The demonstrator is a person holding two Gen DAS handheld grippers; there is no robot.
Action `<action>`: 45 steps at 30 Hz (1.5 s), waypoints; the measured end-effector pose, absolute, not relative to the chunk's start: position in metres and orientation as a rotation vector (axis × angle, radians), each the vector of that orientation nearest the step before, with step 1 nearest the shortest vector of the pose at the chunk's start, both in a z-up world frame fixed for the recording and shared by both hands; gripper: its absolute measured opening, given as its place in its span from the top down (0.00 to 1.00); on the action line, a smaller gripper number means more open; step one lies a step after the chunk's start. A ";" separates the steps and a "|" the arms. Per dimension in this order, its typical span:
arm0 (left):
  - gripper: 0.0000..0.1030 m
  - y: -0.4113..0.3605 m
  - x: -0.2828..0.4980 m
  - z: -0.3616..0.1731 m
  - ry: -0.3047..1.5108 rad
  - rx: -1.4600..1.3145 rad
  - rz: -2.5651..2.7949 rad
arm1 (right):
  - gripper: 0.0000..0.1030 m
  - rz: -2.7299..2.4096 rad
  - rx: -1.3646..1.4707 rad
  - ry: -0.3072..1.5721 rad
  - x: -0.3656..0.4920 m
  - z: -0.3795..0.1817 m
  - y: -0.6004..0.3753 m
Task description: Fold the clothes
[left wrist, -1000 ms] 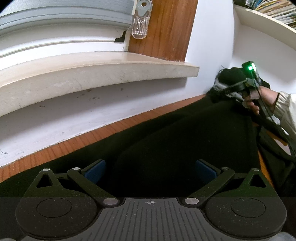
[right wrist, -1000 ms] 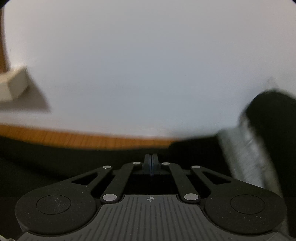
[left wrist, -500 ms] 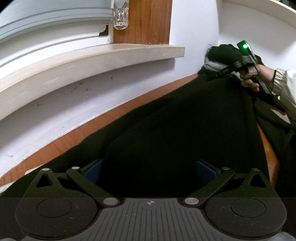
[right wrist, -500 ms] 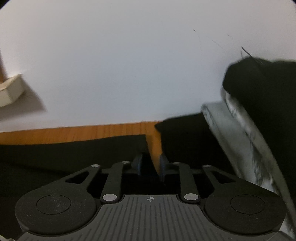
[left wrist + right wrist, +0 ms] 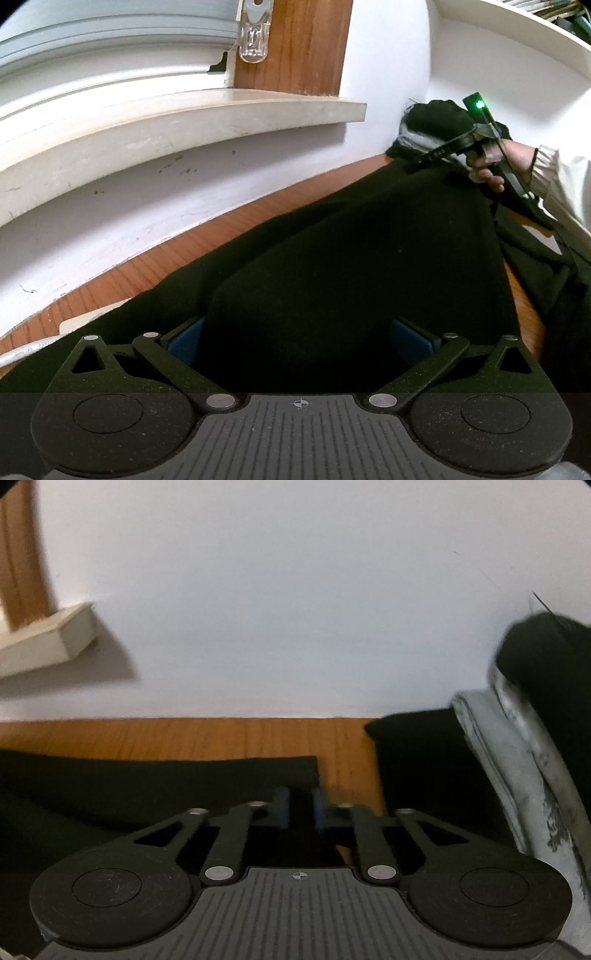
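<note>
The right gripper (image 5: pixel 300 806), shut on the black garment (image 5: pixel 369 266) one second ago, now has its fingers a little apart and holds nothing. The garment's corner lies flat on the counter (image 5: pixel 184 736) near the back edge. The left gripper (image 5: pixel 297 341) stays wide open over the cloth. This fold looks laid down.

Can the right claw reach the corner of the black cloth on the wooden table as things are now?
Probably yes. The right claw sits just at the corner of the black cloth, partly open, with bare table beside it. The folded pile lies to its right, apart from that corner.
</note>
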State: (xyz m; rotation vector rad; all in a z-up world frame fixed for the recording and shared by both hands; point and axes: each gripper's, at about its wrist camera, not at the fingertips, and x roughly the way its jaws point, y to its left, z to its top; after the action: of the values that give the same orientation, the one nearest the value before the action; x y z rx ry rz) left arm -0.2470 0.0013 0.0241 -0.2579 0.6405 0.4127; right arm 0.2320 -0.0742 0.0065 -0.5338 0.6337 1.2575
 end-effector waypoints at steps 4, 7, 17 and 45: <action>0.00 0.003 -0.250 0.024 0.629 -0.274 0.421 | 0.98 1.212 -0.390 0.499 0.235 0.026 -0.071; 0.00 0.005 -0.251 0.023 0.624 -0.281 0.426 | 0.97 1.147 -0.350 0.489 0.233 0.032 -0.053; 0.00 0.002 -0.245 0.024 0.638 -0.262 0.440 | 0.72 1.042 -0.333 0.534 0.239 0.028 -0.073; 0.00 -0.001 -0.243 0.022 0.650 -0.239 0.454 | 0.63 1.137 -0.506 0.573 0.119 -0.004 -0.240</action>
State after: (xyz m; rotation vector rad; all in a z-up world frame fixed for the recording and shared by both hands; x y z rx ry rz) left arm -0.2433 -0.0012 0.0222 -0.2388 0.6504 0.4541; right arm 0.1186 -0.2400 -0.0039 -0.5064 0.5734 1.1369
